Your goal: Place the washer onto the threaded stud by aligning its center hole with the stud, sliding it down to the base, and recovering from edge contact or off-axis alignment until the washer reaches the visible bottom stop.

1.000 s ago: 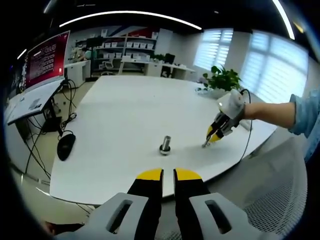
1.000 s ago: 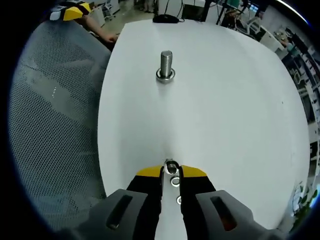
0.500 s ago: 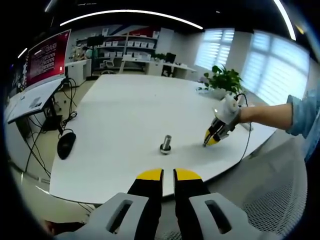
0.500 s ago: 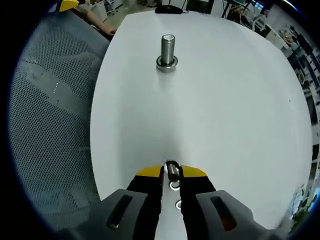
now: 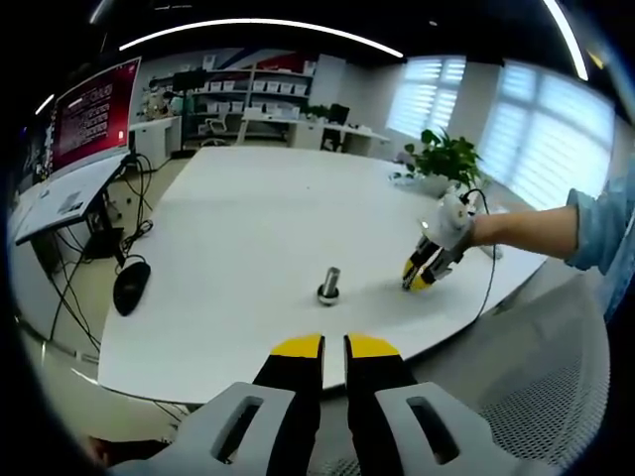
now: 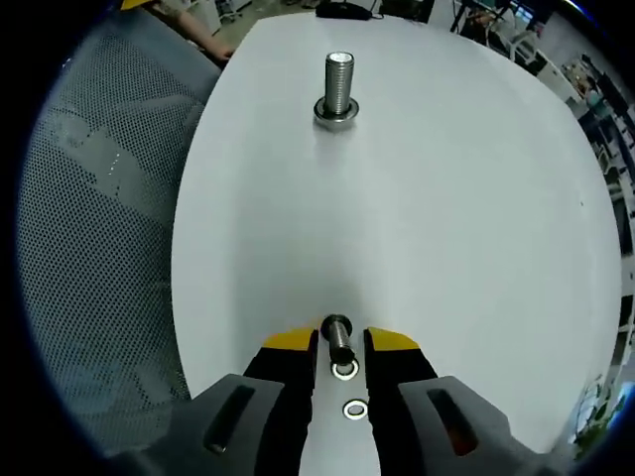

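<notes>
Right gripper (image 6: 339, 342) low over the white table (image 6: 446, 198), jaws parted around a small upright bolt (image 6: 338, 339) — not clamped. Two washers (image 6: 345, 370) flat on the table between the jaws. Threaded stud (image 6: 338, 87) upright, well ahead. Left gripper (image 5: 334, 346) nearly closed, gripping nothing.

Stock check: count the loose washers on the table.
2: one washer and a second washer lie flat between the jaws of the right gripper. The stud base ring may be another.
</notes>
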